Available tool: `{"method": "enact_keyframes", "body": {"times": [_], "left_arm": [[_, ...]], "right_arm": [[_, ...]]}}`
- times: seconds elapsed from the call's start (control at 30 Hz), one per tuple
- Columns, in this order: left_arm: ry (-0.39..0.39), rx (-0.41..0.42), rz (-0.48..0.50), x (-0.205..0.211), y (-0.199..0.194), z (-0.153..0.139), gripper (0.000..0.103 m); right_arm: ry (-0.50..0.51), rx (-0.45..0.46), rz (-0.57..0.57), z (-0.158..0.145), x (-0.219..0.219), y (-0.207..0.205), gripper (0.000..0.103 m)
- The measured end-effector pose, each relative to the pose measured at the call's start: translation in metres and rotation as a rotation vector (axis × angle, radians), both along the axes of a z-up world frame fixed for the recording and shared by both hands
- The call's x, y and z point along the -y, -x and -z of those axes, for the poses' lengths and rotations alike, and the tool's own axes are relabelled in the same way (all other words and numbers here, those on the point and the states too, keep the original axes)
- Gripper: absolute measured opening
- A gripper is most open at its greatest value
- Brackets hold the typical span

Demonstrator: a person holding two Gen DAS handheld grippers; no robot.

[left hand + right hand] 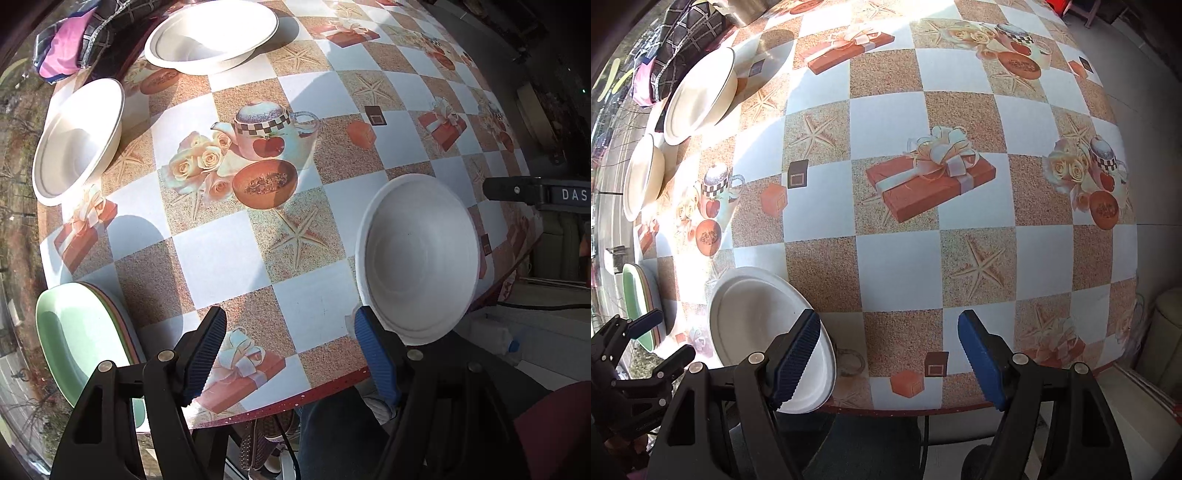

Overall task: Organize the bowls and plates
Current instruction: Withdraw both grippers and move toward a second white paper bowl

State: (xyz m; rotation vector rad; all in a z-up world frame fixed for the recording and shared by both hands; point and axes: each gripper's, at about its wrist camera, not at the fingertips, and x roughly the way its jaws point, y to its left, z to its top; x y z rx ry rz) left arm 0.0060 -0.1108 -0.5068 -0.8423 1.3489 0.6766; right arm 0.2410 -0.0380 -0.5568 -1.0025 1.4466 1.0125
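Observation:
A white bowl [419, 258] sits at the table's near edge, just right of my open, empty left gripper [291, 354]; it also shows in the right wrist view [764, 325], left of my open, empty right gripper [888, 356]. Two more white bowls stand far left [79, 140] and at the back [212, 35]; in the right wrist view they are at the left edge [644, 177] [698, 96]. A stack of coloured plates with a green one on top [81, 339] [637, 299] lies at the near left corner. My left gripper also shows in the right wrist view [661, 339].
The round table [886, 122] has a checkered printed cloth. A plaid and pink cloth bundle [77, 37] [670, 48] lies at the far left edge. The right gripper's tip [535, 194] shows at the right. The person's legs are below the table edge.

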Motion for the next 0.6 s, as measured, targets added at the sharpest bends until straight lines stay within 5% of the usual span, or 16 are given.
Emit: {"method": "enact_keyframes", "body": {"times": [0.13,0.3,0.6], "left_arm": [[-0.017,-0.006,-0.018,-0.016,0.009,-0.04,0.075],[-0.044,-0.02,-0.03,-0.02,0.023,-0.048,0.075],[-0.084,-0.04,-0.019,-0.025,0.025,-0.061,0.075]], "right_arm": [[0.059,0.02,-0.004,0.013,-0.002,-0.016,0.078],[0.165,0.082,-0.039,0.022,-0.006,-0.025,0.078],[0.125,0.161,-0.057,-0.024,-0.019,-0.044,0.078]]}}
